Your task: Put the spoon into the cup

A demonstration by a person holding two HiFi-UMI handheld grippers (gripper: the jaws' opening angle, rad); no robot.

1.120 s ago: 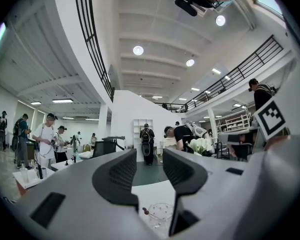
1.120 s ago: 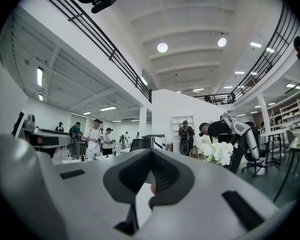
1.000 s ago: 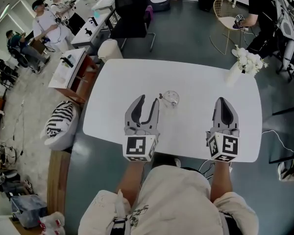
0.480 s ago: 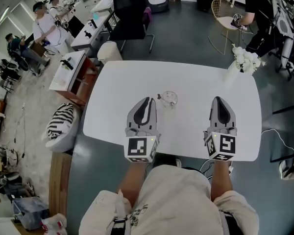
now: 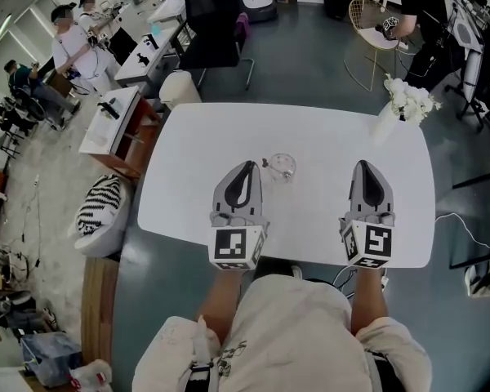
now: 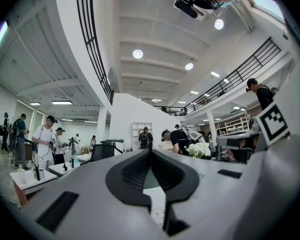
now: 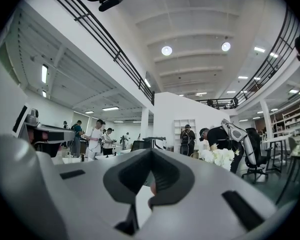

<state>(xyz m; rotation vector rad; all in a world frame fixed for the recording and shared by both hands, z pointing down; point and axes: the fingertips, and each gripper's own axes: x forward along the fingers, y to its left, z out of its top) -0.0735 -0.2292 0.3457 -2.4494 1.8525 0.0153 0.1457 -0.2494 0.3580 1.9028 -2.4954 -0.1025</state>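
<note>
Roughly mid-surface: a clear glass cup stood upright on the white surface, a little ahead of the two grippers and nearer the left one.
Spoon: a small slender piece showed just at the cup's left edge. It was too small to tell whether it lay on the surface or leaned against the glass.
Left gripper: it was held level over the surface, its tip just short of the cup and slightly left of it. Its fingers were clenched together with nothing between them.
Right gripper: it was held level as well, well apart from the cup on the right. Its fingers were pressed together too, grasping nothing.
Marker cubes: one sat at the rear of each gripper, close to the near edge of the surface.
Far right corner: white flowers stood in a pale vase.
Beyond the surface: a black chair was at the far left end, with people working at desks further off.
Floor, left side: a striped cushion lay beside the surface.
</note>
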